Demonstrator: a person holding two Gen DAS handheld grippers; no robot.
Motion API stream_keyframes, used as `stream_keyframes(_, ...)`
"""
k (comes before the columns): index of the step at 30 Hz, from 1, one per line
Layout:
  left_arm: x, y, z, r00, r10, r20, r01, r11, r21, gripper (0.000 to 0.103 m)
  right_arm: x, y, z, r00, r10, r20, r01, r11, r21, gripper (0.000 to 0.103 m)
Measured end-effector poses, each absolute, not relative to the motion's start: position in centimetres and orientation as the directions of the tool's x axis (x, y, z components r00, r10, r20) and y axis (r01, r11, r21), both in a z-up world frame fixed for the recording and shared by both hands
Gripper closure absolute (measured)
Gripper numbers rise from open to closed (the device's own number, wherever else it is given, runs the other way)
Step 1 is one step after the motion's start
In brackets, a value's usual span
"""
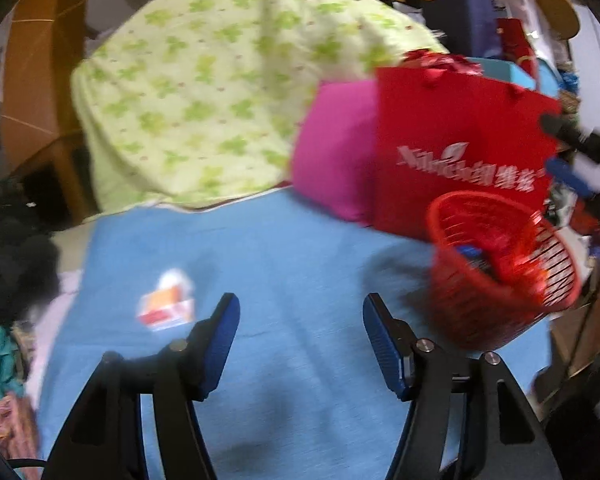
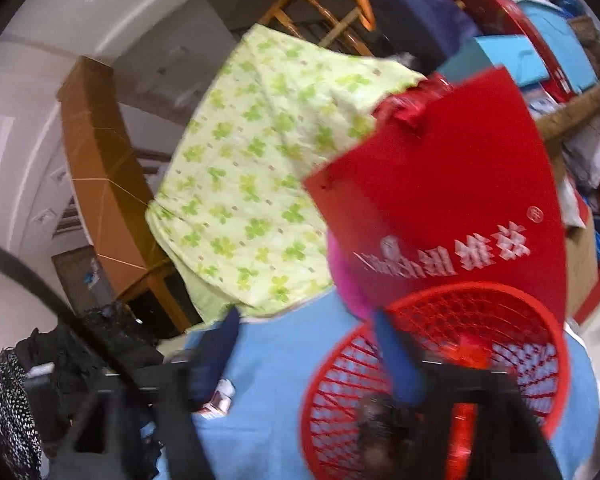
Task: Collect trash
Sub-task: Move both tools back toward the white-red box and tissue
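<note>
- White lettering, blurred, is printed on a flat red paper bag [image 1: 460, 148]; a leaf mark and Chinese characters are made out, none legibly.
- A round red plastic lattice basket [image 1: 500, 276], holding red and blue trash, is seen tilted on a blue cloth [image 1: 284, 264].
- A small white-and-orange carton [image 1: 166, 300] is left on the cloth, ahead of the left gripper [image 1: 300, 312], held spread apart and empty.
- The right gripper [image 2: 304, 344], blurred, is held wide apart at the basket's rim.

A green-patterned quilt [image 1: 204, 92] lies on a blue sheet [image 1: 284, 256], beside a pink cushion [image 1: 336, 152] and red bag [image 1: 460, 148].
</note>
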State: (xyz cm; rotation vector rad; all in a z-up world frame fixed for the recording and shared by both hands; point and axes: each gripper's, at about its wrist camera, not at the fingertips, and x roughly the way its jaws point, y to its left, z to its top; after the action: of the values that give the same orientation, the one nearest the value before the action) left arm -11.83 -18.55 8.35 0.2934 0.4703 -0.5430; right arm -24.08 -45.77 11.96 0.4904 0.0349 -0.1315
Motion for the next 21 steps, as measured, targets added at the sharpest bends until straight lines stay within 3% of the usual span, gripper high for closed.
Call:
stream_keyframes(7, -9.6, -11.3, 6.8, 0.803, -0.291, -0.520, 0.427, 0.890, 0.162, 0.037, -21.5, -41.6, 12.4, 0.999, -0.003, -0.050, 0.023, 0.907, 0.420, 0.026)
stream_keyframes(21, -6.0, -4.0, 3.4, 0.800, -0.180, -0.572, 0.271, 0.959, 0.078, 0.037, -13.5, -33.9, 9.5, 0.953, 0.143, -0.267, -0.046, 0.940, 0.338, 0.026)
